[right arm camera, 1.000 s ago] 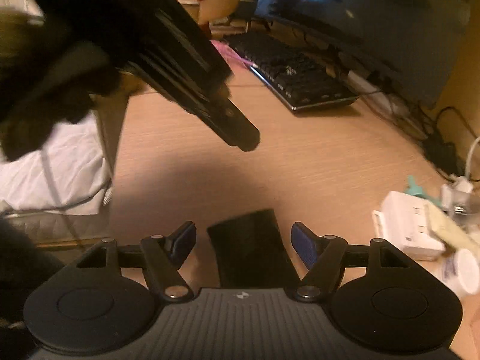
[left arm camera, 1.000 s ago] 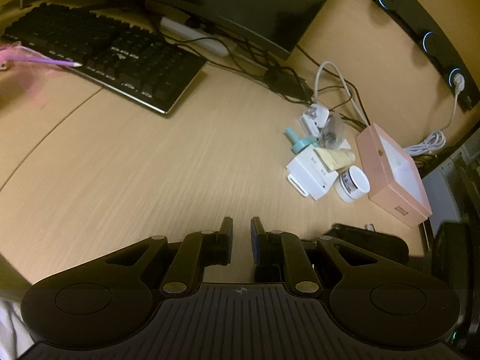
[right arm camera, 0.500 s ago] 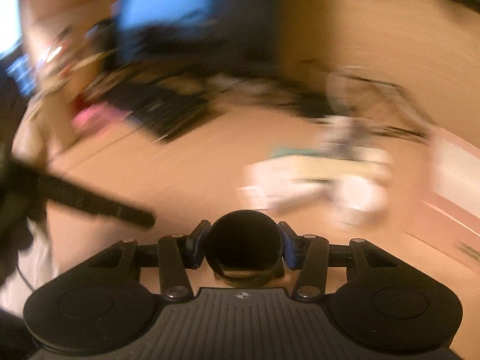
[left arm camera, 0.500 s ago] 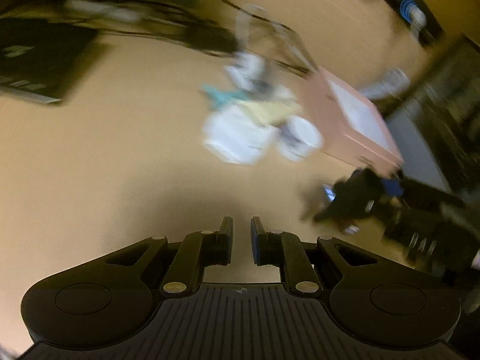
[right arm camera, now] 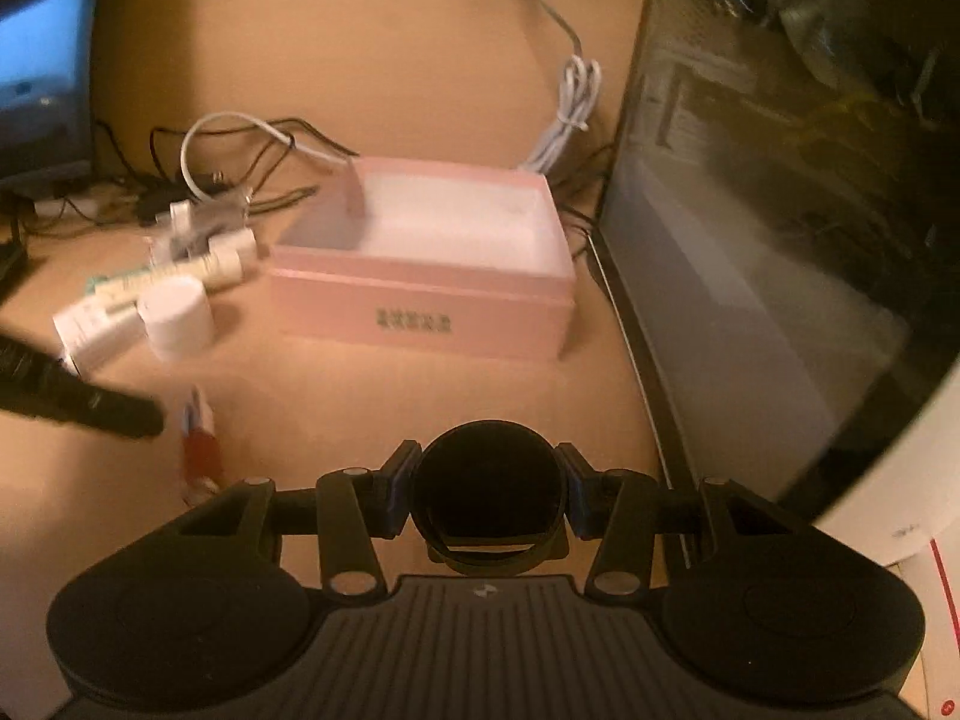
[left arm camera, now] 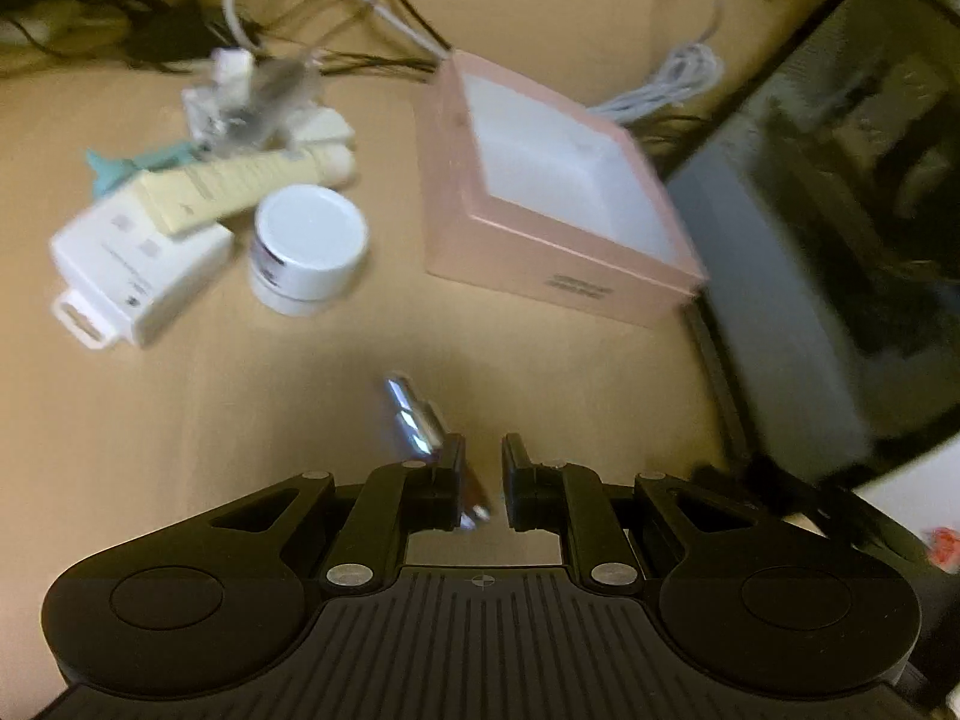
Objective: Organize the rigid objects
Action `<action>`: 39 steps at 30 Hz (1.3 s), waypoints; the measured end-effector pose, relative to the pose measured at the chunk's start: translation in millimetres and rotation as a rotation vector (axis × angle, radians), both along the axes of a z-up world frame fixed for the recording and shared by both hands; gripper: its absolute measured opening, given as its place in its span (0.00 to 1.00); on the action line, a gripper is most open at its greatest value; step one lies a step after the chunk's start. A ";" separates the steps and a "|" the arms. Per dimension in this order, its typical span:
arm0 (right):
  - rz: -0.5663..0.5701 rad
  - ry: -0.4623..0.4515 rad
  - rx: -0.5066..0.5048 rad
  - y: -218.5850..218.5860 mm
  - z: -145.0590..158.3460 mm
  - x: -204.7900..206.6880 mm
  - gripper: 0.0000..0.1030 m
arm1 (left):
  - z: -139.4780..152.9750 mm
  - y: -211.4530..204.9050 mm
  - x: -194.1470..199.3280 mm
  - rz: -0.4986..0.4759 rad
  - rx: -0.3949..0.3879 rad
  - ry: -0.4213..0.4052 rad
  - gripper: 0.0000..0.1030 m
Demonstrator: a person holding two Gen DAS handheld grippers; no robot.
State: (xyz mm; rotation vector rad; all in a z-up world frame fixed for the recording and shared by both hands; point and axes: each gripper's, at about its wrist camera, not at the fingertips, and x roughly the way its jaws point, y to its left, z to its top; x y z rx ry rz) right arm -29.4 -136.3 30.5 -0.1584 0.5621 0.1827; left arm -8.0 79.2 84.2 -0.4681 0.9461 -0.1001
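My right gripper [right arm camera: 489, 489] is shut on a black round cylinder [right arm camera: 489, 498] and holds it in front of an open pink box [right arm camera: 420, 276]. The box also shows in the left wrist view [left arm camera: 540, 192]. My left gripper [left arm camera: 480, 480] is nearly closed and empty, just above a small shiny red-and-silver object [left arm camera: 420, 420] lying on the desk. That object shows in the right wrist view [right arm camera: 198, 444], beside the left gripper's finger [right arm camera: 78, 402]. A white jar [left arm camera: 309, 246], a white adapter [left arm camera: 132, 276] and a cream tube [left arm camera: 240, 186] lie left of the box.
A dark computer case [right arm camera: 780, 210] stands right of the box. Tangled black and white cables [left arm camera: 300, 12] lie behind the pile. A monitor [right arm camera: 42, 78] stands at the far left. Bare wooden desk [left arm camera: 180, 420] lies in front of the pile.
My right gripper closed on the black cylinder and swung right toward the pink box. My left gripper swung right too and now sits over the small shiny object.
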 end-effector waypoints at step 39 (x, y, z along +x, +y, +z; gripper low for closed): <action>0.204 0.079 0.030 6.0 -24.0 23.8 0.48 | -24.0 -33.5 -2.2 -0.181 0.271 -0.082 0.23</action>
